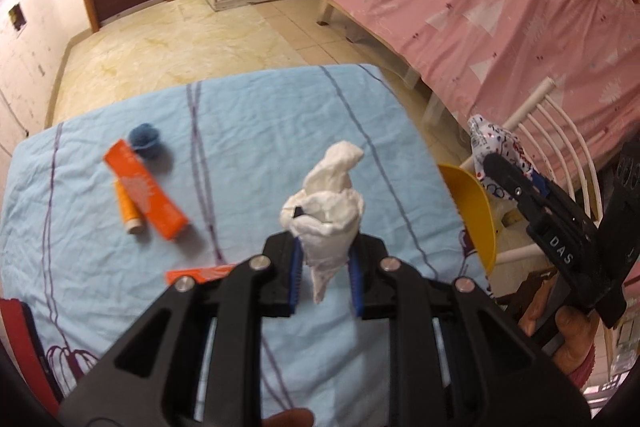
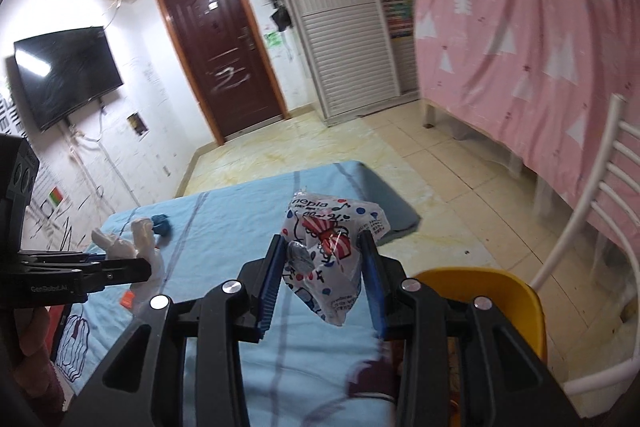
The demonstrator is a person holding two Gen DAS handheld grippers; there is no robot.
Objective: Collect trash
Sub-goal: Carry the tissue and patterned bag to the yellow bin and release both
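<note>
My left gripper (image 1: 325,247) is shut on a crumpled white tissue (image 1: 326,203) and holds it above the light blue cloth on the table (image 1: 260,131). It also shows at the left of the right wrist view (image 2: 132,269), with the tissue (image 2: 120,247). My right gripper (image 2: 322,259) is shut on a crinkled printed plastic wrapper (image 2: 332,247), held above the table's right side. It also shows in the left wrist view (image 1: 504,171) with the wrapper (image 1: 496,147), just over a yellow bin (image 1: 476,211) beside the table; the bin appears too in the right wrist view (image 2: 500,291).
On the cloth lie an orange box (image 1: 146,195), an orange thread spool (image 1: 128,209), a blue ball of yarn (image 1: 145,141) and another orange piece (image 1: 200,273). A white chair (image 2: 592,227) stands behind the bin. A pink-curtained bed (image 1: 480,7) fills the right.
</note>
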